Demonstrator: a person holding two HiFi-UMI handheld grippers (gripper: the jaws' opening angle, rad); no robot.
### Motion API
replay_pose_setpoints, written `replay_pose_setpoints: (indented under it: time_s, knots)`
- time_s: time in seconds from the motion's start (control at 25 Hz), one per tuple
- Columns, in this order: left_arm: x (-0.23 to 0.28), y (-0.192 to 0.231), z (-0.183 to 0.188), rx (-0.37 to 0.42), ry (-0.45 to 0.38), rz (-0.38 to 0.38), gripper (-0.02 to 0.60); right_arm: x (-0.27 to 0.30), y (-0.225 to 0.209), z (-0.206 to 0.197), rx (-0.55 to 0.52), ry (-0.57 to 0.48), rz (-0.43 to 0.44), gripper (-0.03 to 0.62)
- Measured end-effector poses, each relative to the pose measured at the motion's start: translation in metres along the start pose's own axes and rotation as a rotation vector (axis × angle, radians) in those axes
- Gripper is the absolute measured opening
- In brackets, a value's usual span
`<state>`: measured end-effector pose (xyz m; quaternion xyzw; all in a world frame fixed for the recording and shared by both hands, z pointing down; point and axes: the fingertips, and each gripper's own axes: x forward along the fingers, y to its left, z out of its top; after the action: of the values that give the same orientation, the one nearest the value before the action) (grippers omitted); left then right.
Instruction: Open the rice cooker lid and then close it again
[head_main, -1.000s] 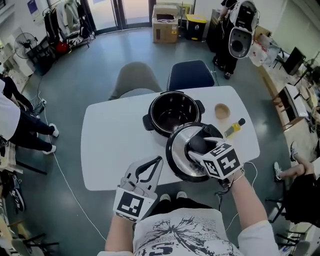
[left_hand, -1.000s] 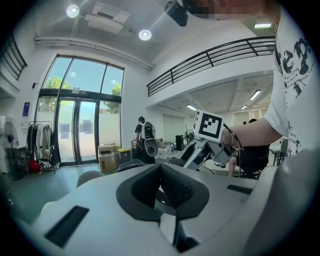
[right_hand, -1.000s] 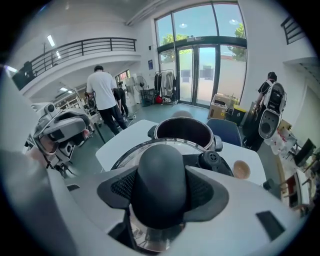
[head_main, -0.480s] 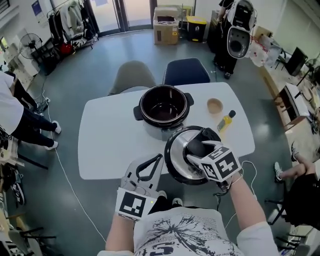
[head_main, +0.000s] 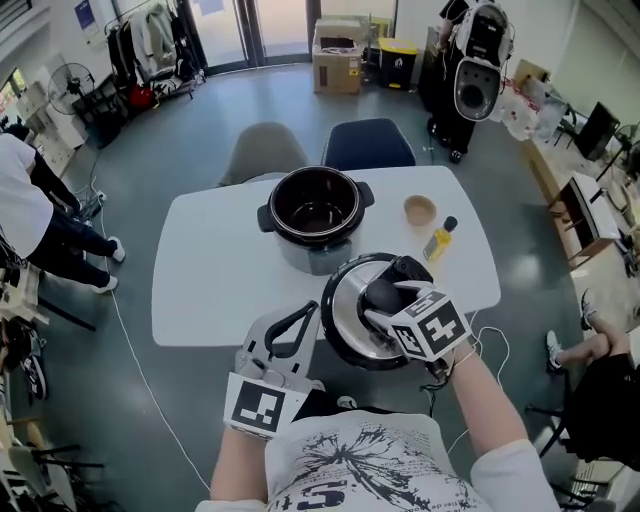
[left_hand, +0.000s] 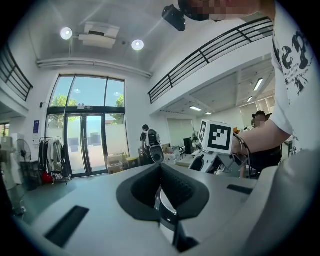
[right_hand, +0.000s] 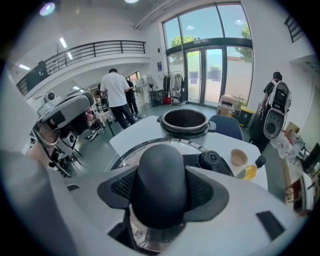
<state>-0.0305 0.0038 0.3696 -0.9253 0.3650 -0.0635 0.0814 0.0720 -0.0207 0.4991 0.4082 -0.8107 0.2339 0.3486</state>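
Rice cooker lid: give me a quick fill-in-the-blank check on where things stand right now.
1. The right gripper is clamped on the lid's black ____.
2. The rice cooker on the table stands ____, with no lid on it.
3. The left gripper, its jaws together, holds ____.

Missing words: knob; open; nothing.

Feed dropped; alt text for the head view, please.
The right gripper grips the black knob of a round steel lid, held near the white table's front edge, apart from the open steel rice cooker. The left gripper is shut, empty.
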Motion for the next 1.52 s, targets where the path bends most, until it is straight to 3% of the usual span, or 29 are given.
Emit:
replay_pose_setpoints:
  time_s: [0.48,0.76,0.96,1.04,1.52]
  knots:
    - [0.016,0.033,0.002,-0.02,-0.018,0.033,0.014,0.014,-0.018,0.036,-0.01,-0.013,-0.009,0.291]
    - [0.053,0.095,0.018,-0.026,-0.086,0.03,0.013,0.037,-0.043,0.112,-0.05,-0.035,-0.021,0.291]
    - [0.079,0.14,0.014,0.12,-0.04,-0.018,0.014,0.064,-0.066,0.168,-0.078,-0.037,-0.035,0.291]
    - [0.088,0.16,0.009,0.145,-0.027,-0.024,0.013,0.079,-0.074,0.188,-0.086,-0.038,-0.033,0.291]
    - [0.125,0.292,-0.033,0.126,0.007,-0.011,0.014,0.187,-0.093,0.297,-0.102,-0.019,0.012,0.291]
